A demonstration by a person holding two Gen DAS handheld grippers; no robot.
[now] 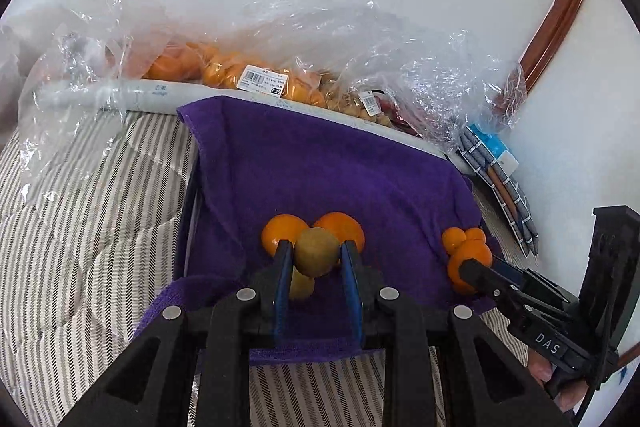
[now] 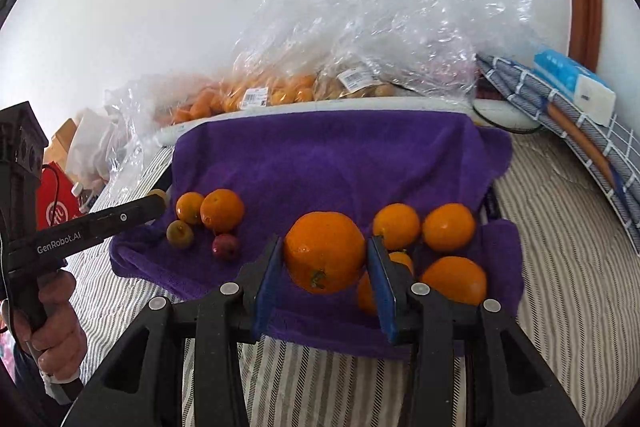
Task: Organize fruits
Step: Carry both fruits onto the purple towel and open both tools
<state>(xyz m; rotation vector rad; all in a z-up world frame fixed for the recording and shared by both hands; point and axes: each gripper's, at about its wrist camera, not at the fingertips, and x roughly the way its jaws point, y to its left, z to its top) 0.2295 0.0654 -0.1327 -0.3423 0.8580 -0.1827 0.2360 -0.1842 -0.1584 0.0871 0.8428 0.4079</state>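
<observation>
A: Starting at nine o'clock in the right wrist view, we see our left gripper reaching in over the edge of the purple towel, with a greenish-brown fruit just showing at its tip.

B: From the left wrist view we confirm it: the left gripper has its blue pads pressed on both sides of a round kiwi-coloured fruit, so it is clamped on that fruit. Behind it, at eleven and one o'clock, sit two oranges touching each other on the towel.

A: Just right of that tip we see a small cluster: two oranges, a yellow-green fruit and a small dark red fruit, all close together.

B: At the centre, our right gripper is closed on a large orange, one pad on each side of it.

A: At three o'clock from it lie more loose oranges, some partly hidden behind the right pad.

B: Along the wall at twelve o'clock we see clear plastic bags holding more oranges, with price labels. Under the towel is striped bedding.
</observation>
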